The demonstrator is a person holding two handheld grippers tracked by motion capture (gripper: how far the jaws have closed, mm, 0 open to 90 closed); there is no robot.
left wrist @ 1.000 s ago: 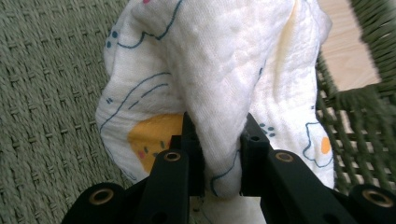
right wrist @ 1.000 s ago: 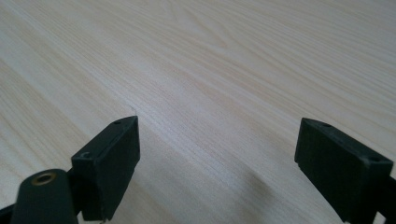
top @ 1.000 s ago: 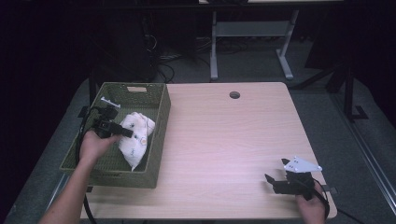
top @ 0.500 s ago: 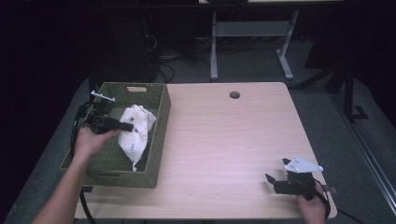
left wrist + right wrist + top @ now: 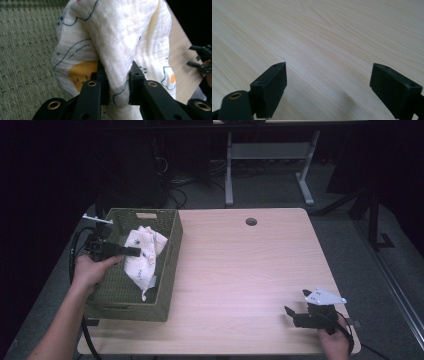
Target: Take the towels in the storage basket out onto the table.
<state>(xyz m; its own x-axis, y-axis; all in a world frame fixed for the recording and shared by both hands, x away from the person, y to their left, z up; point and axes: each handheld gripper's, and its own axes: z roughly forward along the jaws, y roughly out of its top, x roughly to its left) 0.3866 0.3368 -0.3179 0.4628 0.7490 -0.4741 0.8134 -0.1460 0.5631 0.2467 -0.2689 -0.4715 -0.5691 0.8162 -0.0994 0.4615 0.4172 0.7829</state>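
While clamped in the left hand-held gripper [image 5: 117, 82], printed cloth [image 5: 144, 255] hanging inside green basket [image 5: 167, 265]. No readable writing. Right hand-held gripper [image 5: 328, 87] spread wide over bare surface [image 5: 250, 270].

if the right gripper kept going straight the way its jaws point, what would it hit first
Likely nothing soon: the open right gripper points left across the bare light wooden table. Farther along stands the olive-green woven basket, though depth is unclear.

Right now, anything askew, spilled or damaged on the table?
Nothing stands out. The left gripper is pinching the printed cloth, which hangs bunched inside the green basket. The right gripper sits open over bare table.
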